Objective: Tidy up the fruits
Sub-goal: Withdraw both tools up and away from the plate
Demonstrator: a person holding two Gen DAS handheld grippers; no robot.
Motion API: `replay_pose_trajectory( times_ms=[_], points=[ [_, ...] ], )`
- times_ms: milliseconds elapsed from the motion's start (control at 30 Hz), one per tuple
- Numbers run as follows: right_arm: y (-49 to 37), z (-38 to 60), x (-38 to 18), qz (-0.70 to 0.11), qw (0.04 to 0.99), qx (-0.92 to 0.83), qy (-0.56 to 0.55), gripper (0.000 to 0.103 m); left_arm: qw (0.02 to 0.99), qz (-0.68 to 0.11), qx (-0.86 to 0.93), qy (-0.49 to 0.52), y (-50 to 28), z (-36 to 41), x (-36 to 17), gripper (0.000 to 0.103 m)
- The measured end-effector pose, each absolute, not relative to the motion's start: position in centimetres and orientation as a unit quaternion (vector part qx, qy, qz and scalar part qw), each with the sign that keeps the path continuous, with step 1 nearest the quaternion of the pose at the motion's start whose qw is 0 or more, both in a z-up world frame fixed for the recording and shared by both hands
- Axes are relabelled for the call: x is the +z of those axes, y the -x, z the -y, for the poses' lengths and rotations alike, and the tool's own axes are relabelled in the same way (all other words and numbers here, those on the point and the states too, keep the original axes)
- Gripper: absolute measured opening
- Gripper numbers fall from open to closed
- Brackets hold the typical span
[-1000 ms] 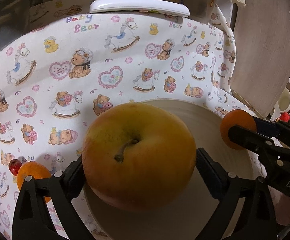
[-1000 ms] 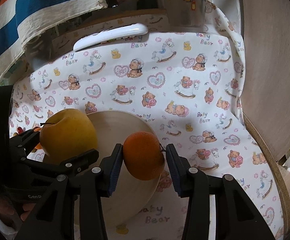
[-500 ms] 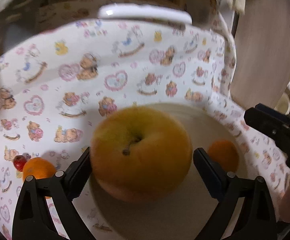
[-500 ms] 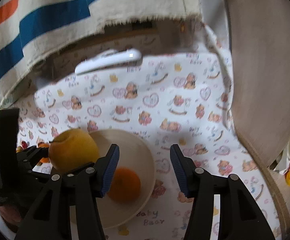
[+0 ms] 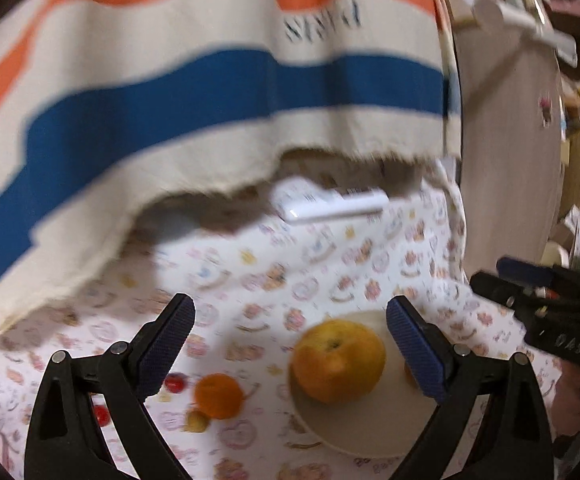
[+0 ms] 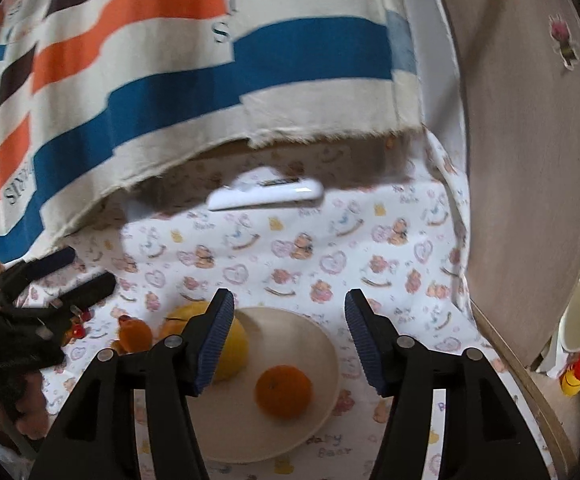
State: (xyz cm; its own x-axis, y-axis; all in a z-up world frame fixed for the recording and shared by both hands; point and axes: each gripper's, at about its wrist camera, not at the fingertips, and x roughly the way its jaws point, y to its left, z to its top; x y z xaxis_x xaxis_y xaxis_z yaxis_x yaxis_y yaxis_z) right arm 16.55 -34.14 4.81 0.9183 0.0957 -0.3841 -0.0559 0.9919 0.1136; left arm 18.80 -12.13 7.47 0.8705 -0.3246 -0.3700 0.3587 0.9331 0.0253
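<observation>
Nearest in the right wrist view, the right gripper (image 6: 290, 336) hangs above a cream plate (image 6: 325, 344) with nothing between its blue-padded fingers; its jaws are opening. An orange (image 6: 284, 391) lies on the plate below the gap, and a large yellow apple (image 6: 232, 346) sits on the plate's left side, partly hidden by the left finger. In the left wrist view, the left gripper (image 5: 290, 344) hangs with its jaws wide apart and empty; the apple (image 5: 338, 360) rests on the plate (image 5: 369, 432) beneath it. On the bear-printed tablecloth (image 6: 369, 248) just left of the plate lies a second orange (image 5: 218, 395), with small red fruits (image 5: 174, 382) and a small yellow one (image 5: 196, 421) near it, all blurred. Further back a white remote control (image 6: 266, 194) lies on the cloth. Behind it hangs a cream fabric (image 6: 210, 80) striped blue and orange. A round wooden board (image 6: 529, 160) stands upright at the right.
</observation>
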Motion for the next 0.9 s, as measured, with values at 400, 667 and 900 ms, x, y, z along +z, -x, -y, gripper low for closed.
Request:
replay_pose_trajectory(
  times_ms=[400, 667, 900],
  points=[
    [-14.8, 32.1, 4.6, -0.134, 0.990, 0.028, -0.043, 0.060, 0.986, -0.125, -0.108, -0.029, -13.9, 5.4, 8.5, 0.102],
    [-14.4, 30.5, 4.0, -0.122, 0.992, 0.032, -0.026, 0.068, 0.990, -0.126, -0.064, -0.012, -13.2, 1.2, 6.9, 0.102],
    [-14.0, 29.2, 3.5, -0.113, 0.993, 0.045, -0.012, 0.076, 0.991, -0.124, -0.052, -0.009, -13.1, -0.9, 6.1, 0.102]
  ],
)
